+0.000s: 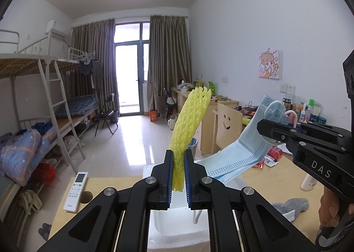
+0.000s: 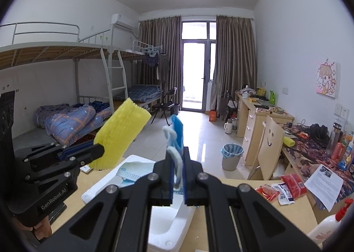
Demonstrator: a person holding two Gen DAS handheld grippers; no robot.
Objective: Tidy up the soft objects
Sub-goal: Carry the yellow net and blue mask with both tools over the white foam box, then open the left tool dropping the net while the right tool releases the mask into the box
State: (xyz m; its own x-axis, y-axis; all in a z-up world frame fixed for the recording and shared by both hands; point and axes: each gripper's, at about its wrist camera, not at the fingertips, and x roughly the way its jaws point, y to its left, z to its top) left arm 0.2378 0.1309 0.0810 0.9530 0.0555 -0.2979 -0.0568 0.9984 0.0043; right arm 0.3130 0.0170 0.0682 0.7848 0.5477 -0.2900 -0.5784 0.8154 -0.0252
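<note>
My left gripper (image 1: 178,176) is shut on a yellow foam net sleeve (image 1: 190,119), which stands up above its jaws; it also shows in the right wrist view (image 2: 121,135) at the left. My right gripper (image 2: 178,176) is shut on a blue face mask (image 2: 177,134) by its white ear loop; in the left wrist view the mask (image 1: 241,154) hangs from that gripper (image 1: 268,129) toward a white foam box (image 1: 177,225). The box (image 2: 168,227) lies below both grippers on the wooden table. A second mask (image 2: 130,172) lies in the box.
A white remote (image 1: 76,190) lies on the table at left. A grey sock (image 1: 292,206) and a white bottle (image 1: 308,183) sit at right. Red snack packets (image 2: 281,187), papers and a pump bottle (image 2: 327,225) lie at right. A smiley chair (image 2: 268,148) stands beyond.
</note>
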